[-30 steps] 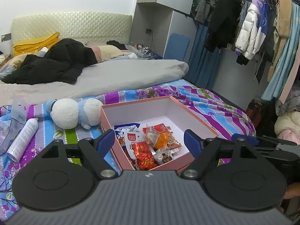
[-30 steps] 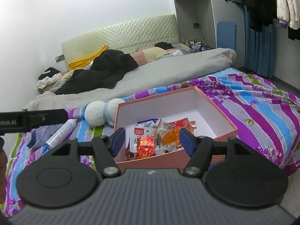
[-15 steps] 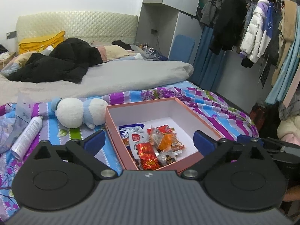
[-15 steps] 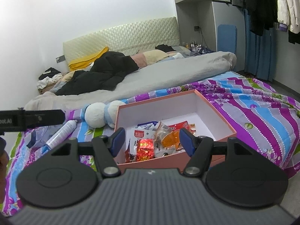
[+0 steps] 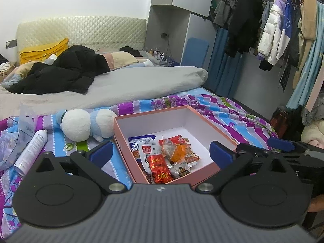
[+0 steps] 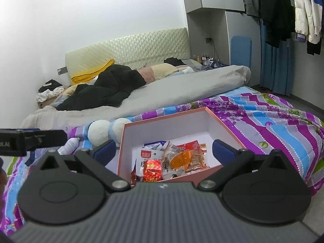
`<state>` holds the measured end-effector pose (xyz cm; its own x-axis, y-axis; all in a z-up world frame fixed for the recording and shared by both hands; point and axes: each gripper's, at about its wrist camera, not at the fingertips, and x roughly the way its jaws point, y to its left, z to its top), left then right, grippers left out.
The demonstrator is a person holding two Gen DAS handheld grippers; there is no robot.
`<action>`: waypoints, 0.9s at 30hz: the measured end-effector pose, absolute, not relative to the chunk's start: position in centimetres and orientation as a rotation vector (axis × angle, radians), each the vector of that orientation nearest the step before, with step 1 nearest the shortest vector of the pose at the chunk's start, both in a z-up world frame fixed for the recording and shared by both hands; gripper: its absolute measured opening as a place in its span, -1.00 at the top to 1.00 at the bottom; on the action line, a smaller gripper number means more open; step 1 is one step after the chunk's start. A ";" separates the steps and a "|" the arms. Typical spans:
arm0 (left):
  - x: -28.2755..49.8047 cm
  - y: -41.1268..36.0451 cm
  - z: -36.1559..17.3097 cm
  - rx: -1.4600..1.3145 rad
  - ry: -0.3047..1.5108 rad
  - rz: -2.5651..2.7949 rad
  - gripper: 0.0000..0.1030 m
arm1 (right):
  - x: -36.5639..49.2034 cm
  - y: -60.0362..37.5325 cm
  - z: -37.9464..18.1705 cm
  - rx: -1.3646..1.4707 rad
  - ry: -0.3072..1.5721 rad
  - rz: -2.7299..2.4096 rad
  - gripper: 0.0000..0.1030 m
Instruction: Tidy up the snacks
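Observation:
A pink open box (image 5: 210, 121) (image 6: 226, 125) with white inner walls sits on the striped bedspread. Several snack packets lie at its near side: a red foil packet (image 5: 159, 169) (image 6: 152, 170), an orange packet (image 5: 178, 150) (image 6: 180, 158) and a white and blue bag (image 5: 141, 141) (image 6: 151, 147). My left gripper (image 5: 161, 154) is open and empty, held above the box's near edge. My right gripper (image 6: 163, 150) is open and empty, also above the near edge. The right gripper also shows at the right of the left wrist view (image 5: 283, 144).
A white and blue plush toy (image 5: 85, 124) (image 6: 105, 130) lies left of the box. A white spray can (image 5: 30, 150) and a clear plastic bag (image 5: 22, 125) lie further left. A grey duvet (image 5: 121, 87) covers the bed behind. Clothes hang on a rack (image 5: 273, 30) at the right.
Both grippers opened wider and drew back slightly from the box. The snacks and the box have not moved.

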<state>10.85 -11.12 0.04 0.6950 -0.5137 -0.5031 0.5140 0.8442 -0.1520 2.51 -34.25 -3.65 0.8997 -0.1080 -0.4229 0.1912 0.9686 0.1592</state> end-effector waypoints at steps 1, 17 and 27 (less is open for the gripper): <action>10.8 -11.1 0.0 0.001 0.560 -0.572 -0.99 | 2.5 -34.3 -3.7 0.202 0.426 -0.157 -1.00; 11.6 -10.3 -0.6 -0.043 0.605 -0.519 -1.00 | 2.5 -34.2 -4.1 0.208 0.436 -0.168 -1.00; 11.6 -10.4 -0.5 -0.027 0.606 -0.527 -1.00 | 2.6 -34.0 -4.3 0.214 0.446 -0.165 -1.00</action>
<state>11.58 -10.41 -0.52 0.6942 -0.4798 -0.5365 0.4646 0.8680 -0.1753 2.58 -34.03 -4.28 0.8894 -0.1108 -0.4436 0.2040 0.9644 0.1682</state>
